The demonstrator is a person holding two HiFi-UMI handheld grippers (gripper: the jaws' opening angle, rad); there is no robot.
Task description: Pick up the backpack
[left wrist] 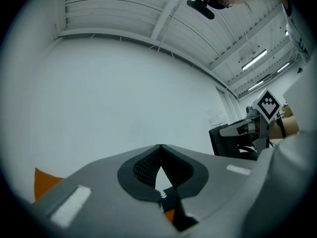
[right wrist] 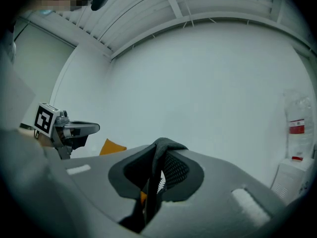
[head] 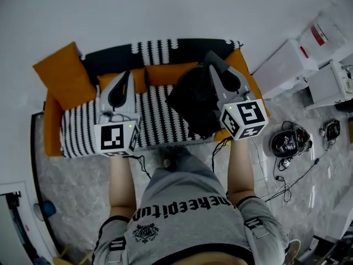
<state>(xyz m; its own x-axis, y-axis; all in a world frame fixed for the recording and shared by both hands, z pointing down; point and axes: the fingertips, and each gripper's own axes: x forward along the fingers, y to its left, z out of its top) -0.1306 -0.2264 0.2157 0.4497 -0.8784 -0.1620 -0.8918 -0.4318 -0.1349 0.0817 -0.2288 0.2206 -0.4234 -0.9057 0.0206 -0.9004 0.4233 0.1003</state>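
Observation:
The black backpack [head: 193, 101] hangs over the striped sofa [head: 83, 127], lifted off the seat. My right gripper [head: 214, 59] is shut on its top strap; in the right gripper view a dark grey strap [right wrist: 159, 148] runs pinched between the pads of my right gripper [right wrist: 157, 157]. My left gripper [head: 126, 77] hovers over the sofa's left half, shut with nothing in it. In the left gripper view the tips of my left gripper [left wrist: 161, 148] meet against a bare wall, and the backpack [left wrist: 224, 142] shows dark at the right under the right gripper [left wrist: 247, 128].
Orange cushions [head: 65, 73] line the sofa's back and arms. White boxes [head: 309, 59] stand to the right, and a headset with cables [head: 287, 142] lies on the marbled floor. A white wall rises behind the sofa.

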